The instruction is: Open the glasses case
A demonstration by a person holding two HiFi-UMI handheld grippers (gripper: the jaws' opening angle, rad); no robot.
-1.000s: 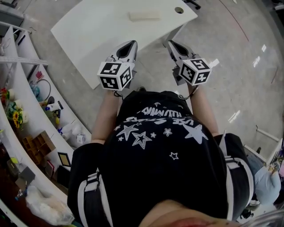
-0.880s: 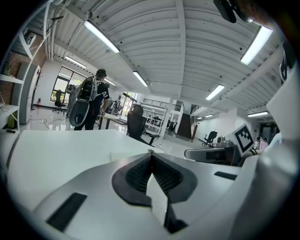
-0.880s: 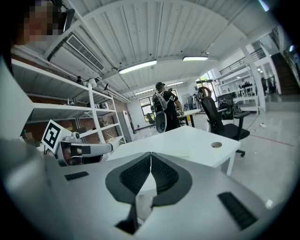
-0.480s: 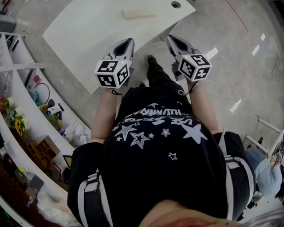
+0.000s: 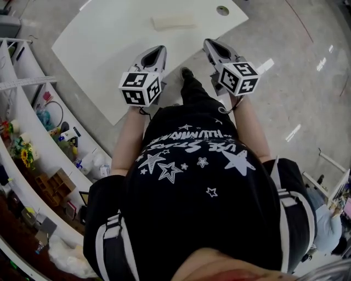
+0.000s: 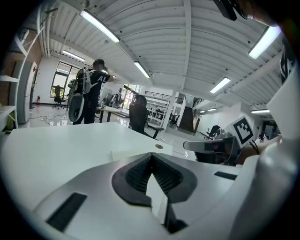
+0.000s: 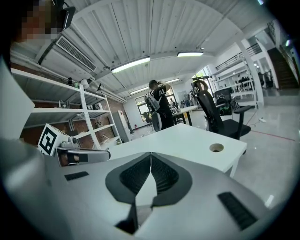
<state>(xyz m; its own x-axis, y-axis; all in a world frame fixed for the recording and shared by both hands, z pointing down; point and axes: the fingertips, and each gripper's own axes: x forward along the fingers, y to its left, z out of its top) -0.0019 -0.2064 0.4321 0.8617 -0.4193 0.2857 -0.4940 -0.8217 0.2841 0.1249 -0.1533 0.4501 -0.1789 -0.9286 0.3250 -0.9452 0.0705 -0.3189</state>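
Head view: set above the person, facing steeply down past the shirt front; takes in the left gripper [image 5: 158, 51], the right gripper [image 5: 210, 43], the white tabletop [image 5: 109, 49] beyond them and the shelving [image 5: 33, 126] at picture left; middle distance.
Left gripper view: rides low behind its own jaws, facing almost level across the tabletop [image 6: 47, 150]; jaws very near, filling the lower foreground; right gripper [image 6: 188, 146] enters at right.
Right gripper view: same arrangement, mirrored; left gripper [image 7: 106, 154] at left, shelving [image 7: 89, 122] behind it.
Shared: all three hold the tabletop and its round cable hole [image 5: 222, 10] [image 6: 159, 146] [image 7: 216, 148]; each gripper view catches the other gripper.
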